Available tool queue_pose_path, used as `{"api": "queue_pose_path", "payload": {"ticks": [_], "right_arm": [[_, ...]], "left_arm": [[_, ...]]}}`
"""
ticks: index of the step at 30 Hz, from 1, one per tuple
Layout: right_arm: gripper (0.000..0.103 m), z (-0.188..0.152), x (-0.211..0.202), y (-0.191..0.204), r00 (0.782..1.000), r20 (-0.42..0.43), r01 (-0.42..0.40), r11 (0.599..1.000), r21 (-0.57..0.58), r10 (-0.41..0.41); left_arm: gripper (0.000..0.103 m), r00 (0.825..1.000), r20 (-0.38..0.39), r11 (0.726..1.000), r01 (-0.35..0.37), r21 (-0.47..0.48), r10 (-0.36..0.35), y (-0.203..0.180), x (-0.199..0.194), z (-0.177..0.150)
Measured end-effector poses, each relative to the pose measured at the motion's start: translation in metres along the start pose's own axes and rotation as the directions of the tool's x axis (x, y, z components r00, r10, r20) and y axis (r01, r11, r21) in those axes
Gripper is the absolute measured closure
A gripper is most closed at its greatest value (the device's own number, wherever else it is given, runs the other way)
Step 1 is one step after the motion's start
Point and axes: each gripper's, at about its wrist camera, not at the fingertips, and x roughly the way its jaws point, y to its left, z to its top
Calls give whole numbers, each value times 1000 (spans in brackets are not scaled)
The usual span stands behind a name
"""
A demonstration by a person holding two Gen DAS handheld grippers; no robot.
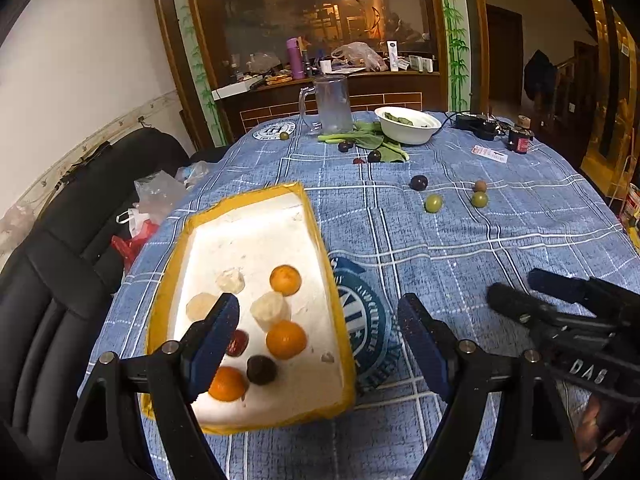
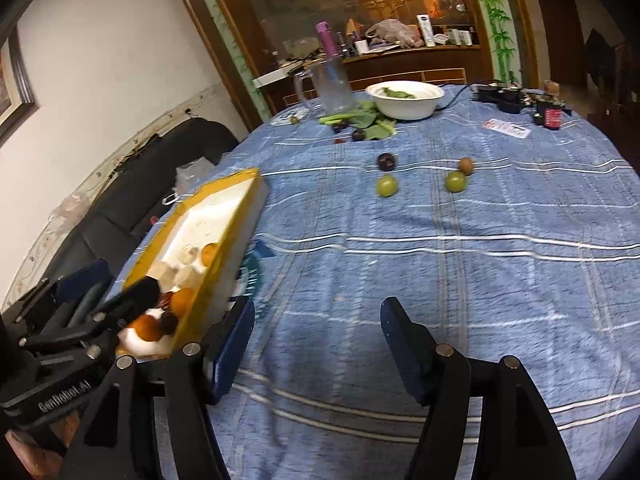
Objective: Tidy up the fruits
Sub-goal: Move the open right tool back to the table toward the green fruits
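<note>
left gripper [image 1: 320, 344] was spread, empty, over the foam tray [image 1: 192, 224] at the table's left edge. right gripper [image 2: 318, 344] spread, empty too. loose green fruit [image 2: 387, 185] lay ahead toward the table's far edge, nearer the right gripper.

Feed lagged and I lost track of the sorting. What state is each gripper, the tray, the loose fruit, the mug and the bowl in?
Left gripper: open, empty, over the tray's near end.
Right gripper: open, empty, above bare cloth.
Foam tray: holds three oranges, dark fruits, pale pieces.
Dark plum: loose on cloth.
Two green fruits: loose on cloth.
Brown fruit: loose on cloth.
Glass mug: upright, looks empty.
White bowl: upright, greens inside.
</note>
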Motion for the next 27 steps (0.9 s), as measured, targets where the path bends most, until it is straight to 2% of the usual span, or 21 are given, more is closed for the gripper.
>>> {"api": "queue_pose_path", "payload": {"ticks": [5,10,14,16,17,18,20,21,23,27], "right_arm": [[33,16,-3,-43,996,2,91,995,42,-91],[33,40,2,-86,986,3,168,983,74,-168],[34,64,19,-115,984,-3,179,978,105,-180],[45,75,32,-126,985,-12,172,978,120,-172],[47,81,39,-131,986,-19,167,977,129,-166],[47,85,45,-134,987,-24,161,977,137,-159],[48,95,61,-139,989,-36,149,979,142,-145],[48,98,68,-139,989,-41,147,980,136,-143],[48,104,85,-138,989,-51,146,983,115,-141],[48,107,111,-134,984,-79,163,984,67,-158]], "left_arm": [[22,999,-21,998,43,-35,-44,-6,18,17],[22,989,-47,988,138,-70,-141,-28,44,38],[22,981,-78,983,170,-76,-176,-55,83,55],[22,974,-108,977,187,-99,-197,-63,105,62],[23,969,-122,972,200,-126,-215,-66,118,66],[24,966,-125,968,209,-143,-227,-66,125,68],[34,960,-140,959,216,-182,-243,-69,144,76],[36,956,-147,955,222,-197,-253,-70,152,79],[39,944,-153,937,251,-241,-292,-71,167,86],[41,934,-142,913,276,-301,-329,-72,188,95]]}}
